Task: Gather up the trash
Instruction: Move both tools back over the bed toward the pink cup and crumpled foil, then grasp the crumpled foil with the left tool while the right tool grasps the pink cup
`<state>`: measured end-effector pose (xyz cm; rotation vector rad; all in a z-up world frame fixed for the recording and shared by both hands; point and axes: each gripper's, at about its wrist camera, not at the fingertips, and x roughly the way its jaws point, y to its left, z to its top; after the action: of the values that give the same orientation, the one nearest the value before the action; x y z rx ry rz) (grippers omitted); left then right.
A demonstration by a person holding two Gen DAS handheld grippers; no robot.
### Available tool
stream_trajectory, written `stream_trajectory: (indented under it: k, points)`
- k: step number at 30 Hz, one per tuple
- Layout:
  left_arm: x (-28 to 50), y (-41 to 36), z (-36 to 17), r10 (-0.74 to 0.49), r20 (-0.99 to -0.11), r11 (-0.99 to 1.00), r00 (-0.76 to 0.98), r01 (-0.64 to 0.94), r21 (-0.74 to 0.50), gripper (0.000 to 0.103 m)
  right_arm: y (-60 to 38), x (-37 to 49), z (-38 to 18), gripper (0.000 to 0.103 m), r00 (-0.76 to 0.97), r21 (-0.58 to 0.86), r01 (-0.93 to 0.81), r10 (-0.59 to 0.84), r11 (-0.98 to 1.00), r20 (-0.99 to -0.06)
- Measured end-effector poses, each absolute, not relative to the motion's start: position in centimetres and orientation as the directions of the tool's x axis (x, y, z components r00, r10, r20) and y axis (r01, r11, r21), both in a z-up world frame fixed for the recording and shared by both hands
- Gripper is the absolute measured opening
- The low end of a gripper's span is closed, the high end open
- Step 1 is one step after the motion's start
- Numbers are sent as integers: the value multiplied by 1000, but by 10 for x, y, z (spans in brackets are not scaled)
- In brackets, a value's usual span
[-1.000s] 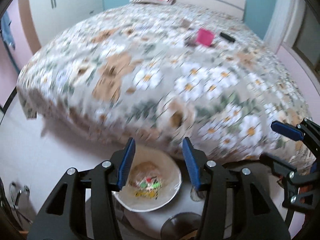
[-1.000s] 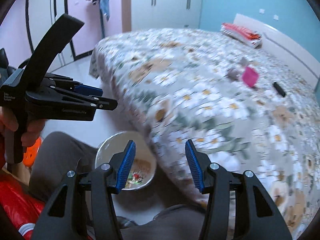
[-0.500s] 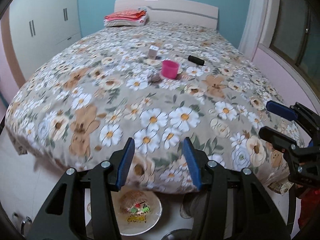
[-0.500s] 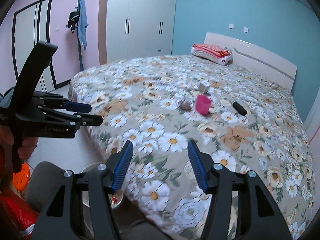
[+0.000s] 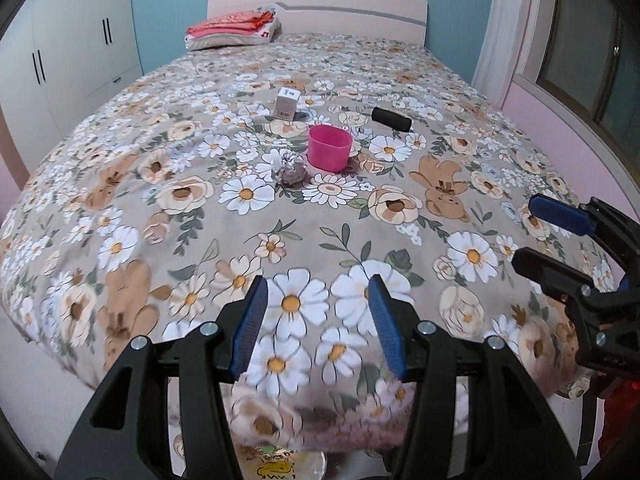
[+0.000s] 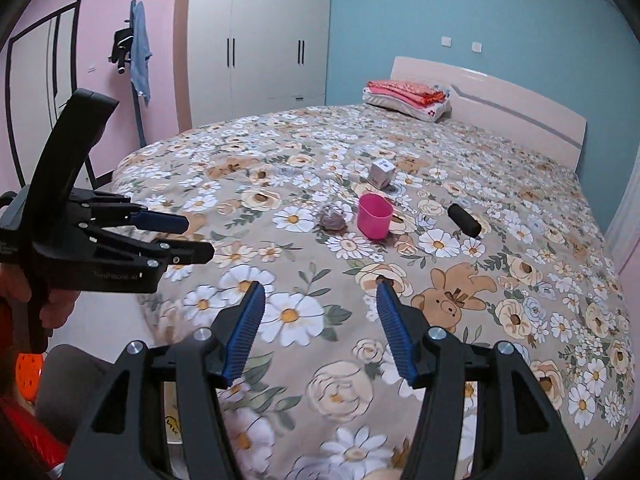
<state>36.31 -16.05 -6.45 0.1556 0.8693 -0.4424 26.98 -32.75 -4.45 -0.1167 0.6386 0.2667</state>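
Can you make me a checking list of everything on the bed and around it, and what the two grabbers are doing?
Surface: bed with a flowered bedspread, items grouped near its middle.
Job's things: crumpled foil ball just left of the pink cup, close beside it; small white box upright behind them; black cylinder lying on its side to the right.
Clutter: folded red blanket on a pillow by the headboard; bowl on the floor at the bed's foot, mostly hidden.
Grippers: left gripper open, empty, above the bed's near edge; right gripper open, empty, also short of the items.
Cables: nothing seen.
Surroundings: white wardrobe, blue wall, pink wall with hanging clothes.
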Motion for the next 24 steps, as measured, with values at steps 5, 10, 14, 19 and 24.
stream_trajectory:
  k: [5, 10, 14, 19, 24]
  points:
    - [401, -172, -88, -298, -788, 898, 538, 439, -40, 53, -339, 311, -65, 60, 748, 7, -247, 195, 969, -634]
    - [435, -180, -108, -311, -800, 890, 513, 453, -55, 53, -350, 349, -86, 65, 728, 36, -226, 193, 974, -658]
    - [462, -185, -121, -325, -810, 890, 488, 448, -87, 53, -355, 376, -99, 67, 707, 51, -225, 199, 973, -678]
    - [498, -188, -137, -361, -807, 882, 467, 452, -133, 53, -360, 412, -116, 71, 683, 44, -229, 193, 972, -704]
    - [525, -197, -149, -369, -806, 871, 462, 474, -127, 53, -367, 461, -138, 76, 649, 55, -215, 185, 975, -738]
